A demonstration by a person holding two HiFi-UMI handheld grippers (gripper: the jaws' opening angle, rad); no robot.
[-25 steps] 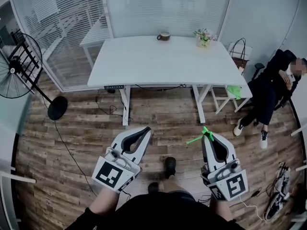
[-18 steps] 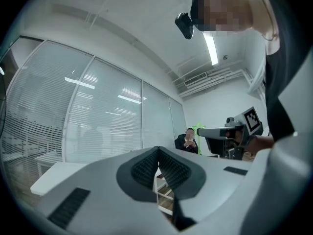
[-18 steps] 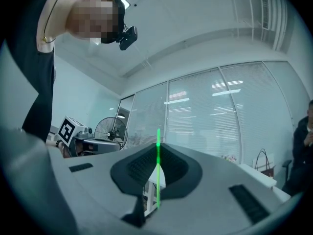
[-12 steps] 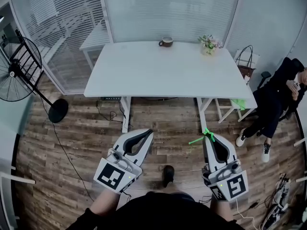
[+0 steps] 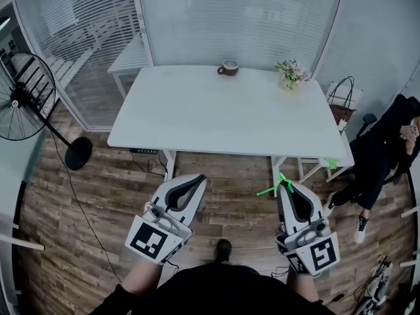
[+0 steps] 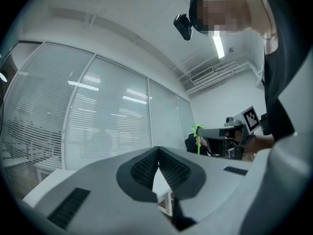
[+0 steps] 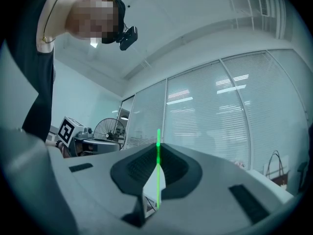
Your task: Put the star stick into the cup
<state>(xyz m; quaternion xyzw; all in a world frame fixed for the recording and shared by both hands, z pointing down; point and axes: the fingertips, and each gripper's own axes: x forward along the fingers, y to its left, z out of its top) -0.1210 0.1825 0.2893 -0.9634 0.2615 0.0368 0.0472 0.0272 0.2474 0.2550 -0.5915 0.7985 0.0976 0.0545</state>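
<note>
A brown cup (image 5: pixel 228 67) stands at the far edge of the white table (image 5: pixel 223 113). My right gripper (image 5: pixel 285 184) is shut on the thin green star stick (image 5: pixel 274 186), whose star end sits at the fingertips while the stick slants left. The right gripper view shows the stick (image 7: pixel 158 173) upright between the closed jaws of that gripper (image 7: pixel 158 146). My left gripper (image 5: pixel 201 178) is shut and holds nothing; in its own view the left gripper (image 6: pixel 158 149) has its jaws touching at the tip. Both grippers hang over the wooden floor, short of the table's near edge.
A small pot of flowers (image 5: pixel 291 75) stands at the table's far right. A standing fan (image 5: pixel 23 100) is on the left. At the right are a seated person (image 5: pixel 384 151), a bag (image 5: pixel 342 107) and a white stool (image 5: pixel 326 166). Glass walls with blinds lie behind the table.
The table has drawn nearer and sits lower in the head view as I walk towards it. Both grippers keep their place in the view; the right one still grips the stick.
</note>
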